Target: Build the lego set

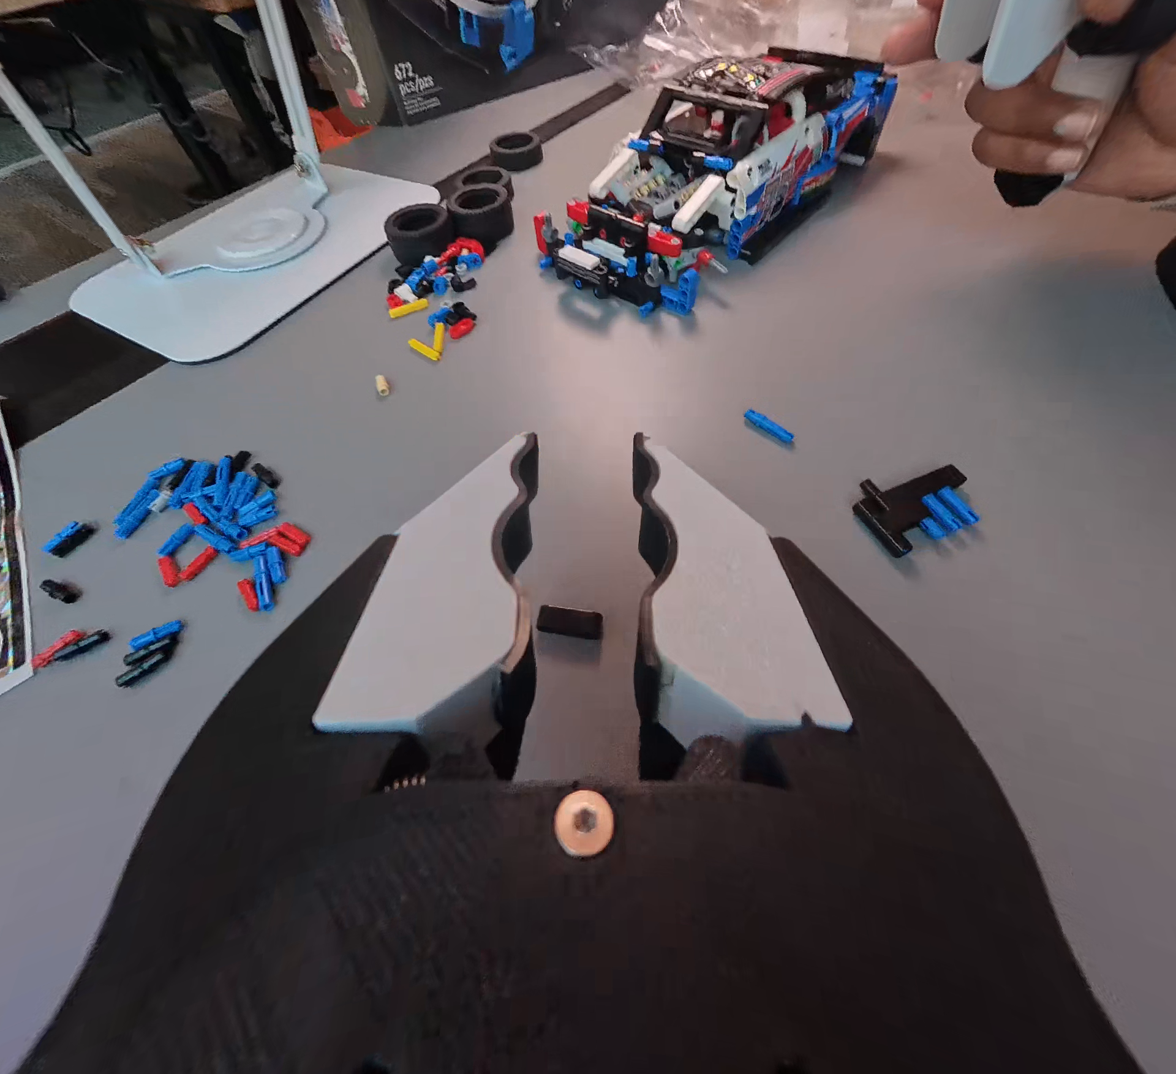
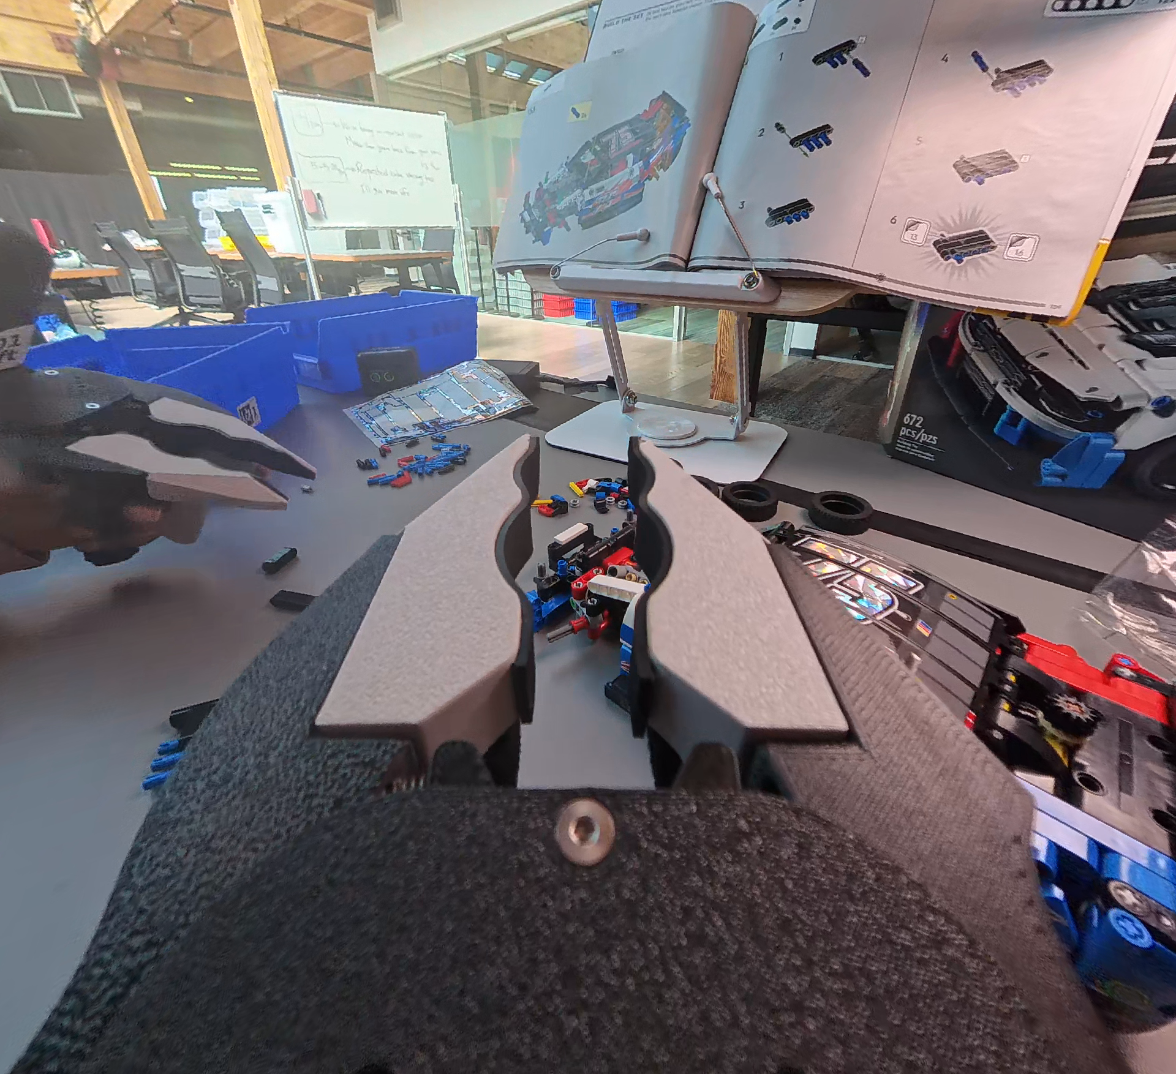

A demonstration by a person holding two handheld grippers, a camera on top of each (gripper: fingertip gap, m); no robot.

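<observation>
The part-built Lego car (image 1: 719, 178), white, blue and red, stands on the grey table (image 1: 636, 356). My left gripper (image 1: 584, 452) is open and empty, low over the table. A small black piece (image 1: 569, 622) lies on the table between its fingers. A black beam with blue pins (image 1: 916, 506) lies to its right, with a loose blue pin (image 1: 768, 426) nearby. My right gripper (image 2: 584, 452) is open and empty, held above the car (image 2: 954, 662); the car's nose (image 2: 592, 585) shows between its fingers. The right gripper also shows top right in the left wrist view (image 1: 1018, 13), and the left gripper shows at the left of the right wrist view (image 2: 280, 483).
A pile of blue and red pins (image 1: 216, 522), mixed small pieces (image 1: 439, 293) and black tyres (image 1: 458, 210) lie to the left. An instruction booklet (image 2: 827, 153) sits on a white stand (image 1: 254, 254). The set's box (image 2: 1050, 394), blue bins (image 2: 254, 356) and a sticker sheet (image 2: 439, 401) stand behind. One gripper's finger ends stand about 25 cm off the other's. The right gripper is farther from the loose blue pin (image 1: 768, 426), some 20 cm, than the left, some 10 cm.
</observation>
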